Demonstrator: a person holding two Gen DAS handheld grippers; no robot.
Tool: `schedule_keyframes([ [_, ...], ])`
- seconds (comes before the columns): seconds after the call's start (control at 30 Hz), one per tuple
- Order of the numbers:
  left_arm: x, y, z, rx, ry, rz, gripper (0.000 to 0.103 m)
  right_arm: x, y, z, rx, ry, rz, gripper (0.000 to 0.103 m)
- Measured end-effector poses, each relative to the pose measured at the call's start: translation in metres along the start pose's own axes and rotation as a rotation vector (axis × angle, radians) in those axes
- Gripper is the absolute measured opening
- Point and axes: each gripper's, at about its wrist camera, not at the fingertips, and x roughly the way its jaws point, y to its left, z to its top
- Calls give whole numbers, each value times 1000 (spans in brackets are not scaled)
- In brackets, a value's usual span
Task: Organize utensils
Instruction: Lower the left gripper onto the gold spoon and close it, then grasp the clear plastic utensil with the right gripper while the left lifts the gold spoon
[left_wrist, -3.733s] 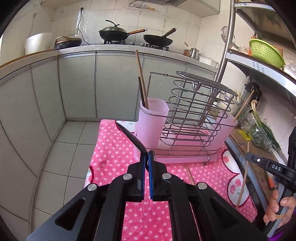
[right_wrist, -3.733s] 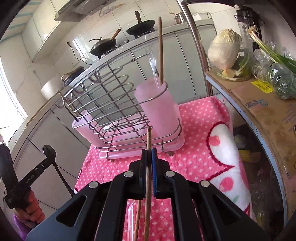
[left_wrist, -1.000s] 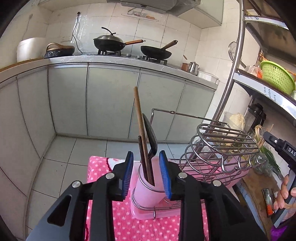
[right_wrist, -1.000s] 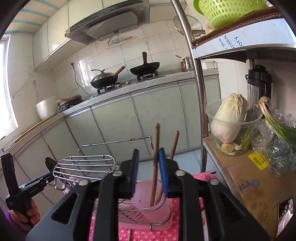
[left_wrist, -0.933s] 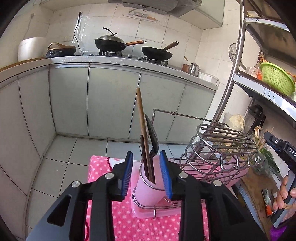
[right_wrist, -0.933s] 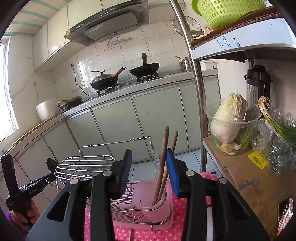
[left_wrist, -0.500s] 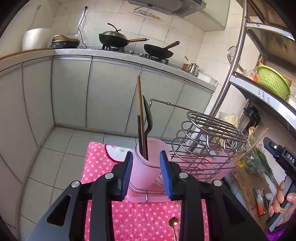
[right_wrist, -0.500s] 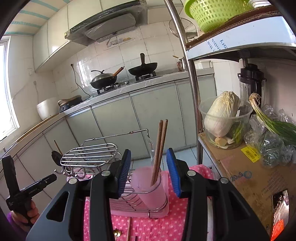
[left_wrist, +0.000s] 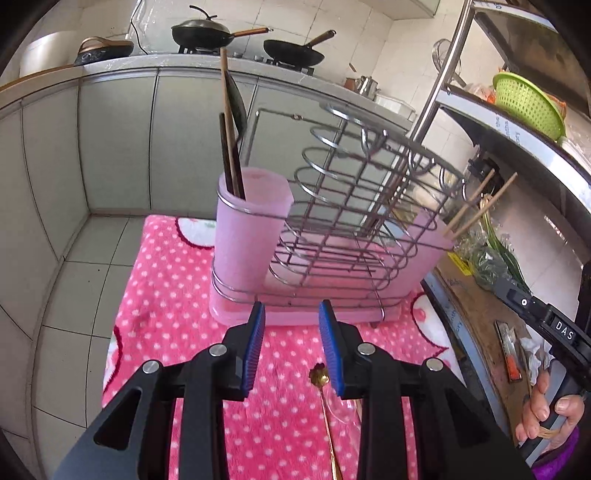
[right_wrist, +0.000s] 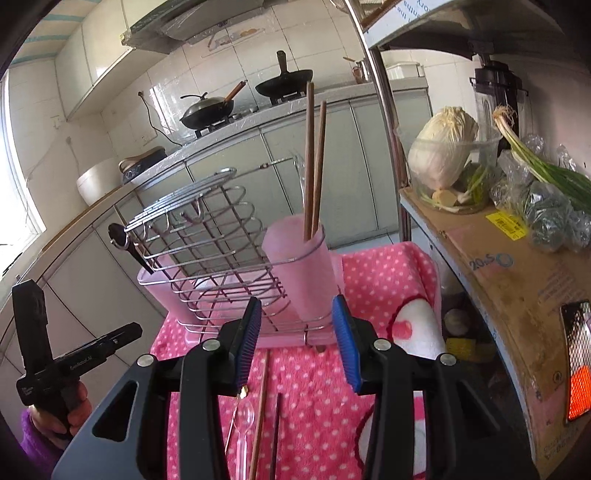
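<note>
A wire utensil rack (left_wrist: 354, 206) with a pink cup at each end stands on a pink dotted cloth (left_wrist: 166, 302). The left cup (left_wrist: 251, 229) holds chopsticks and a black spoon (left_wrist: 236, 107). The right cup (right_wrist: 301, 273) holds two brown chopsticks (right_wrist: 314, 155). My left gripper (left_wrist: 291, 343) is open and empty above the cloth, in front of the rack. A gold spoon (left_wrist: 325, 402) lies under its right finger. My right gripper (right_wrist: 297, 339) is open and empty in front of the right cup. A clear spoon (right_wrist: 243, 428), a brown chopstick (right_wrist: 260, 410) and a dark one (right_wrist: 275, 432) lie below it.
A metal shelf on the right holds a cabbage tub (right_wrist: 447, 162), green onions (right_wrist: 543, 173) and a cardboard box (right_wrist: 517, 280). Its steel post (right_wrist: 388, 129) stands just behind the rack. A counter with two pans (left_wrist: 218, 31) runs along the back wall. Tiled floor (left_wrist: 81, 280) lies left of the cloth.
Both grippers opened and let go: the black spoon stands in the left cup, the chopstick in the right cup. Both grippers then drew back and down, so loose utensils on the cloth show.
</note>
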Motion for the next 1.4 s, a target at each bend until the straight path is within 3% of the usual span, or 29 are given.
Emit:
schedule_keyframes([
  [0.3,50,-17,-27,-24,189,-45,29,10,-10,-27,41,85,15,41],
  [0.5,97,-20,-37,-70,326,-32,29,16,-18,-33,68,121,24,41],
  [0.67,124,-22,-41,-83,377,8,29,23,-23,-36,89,150,39,41],
  [0.87,142,-26,-45,-88,392,35,27,28,-25,-39,95,166,45,41],
  [1.07,150,-42,-47,-37,371,70,8,34,-24,-43,102,189,57,41],
  [1.17,149,-42,-44,-38,368,48,3,37,-21,-45,96,206,63,41],
  [1.4,130,-21,-32,-41,338,34,1,48,-17,-53,103,262,90,41],
])
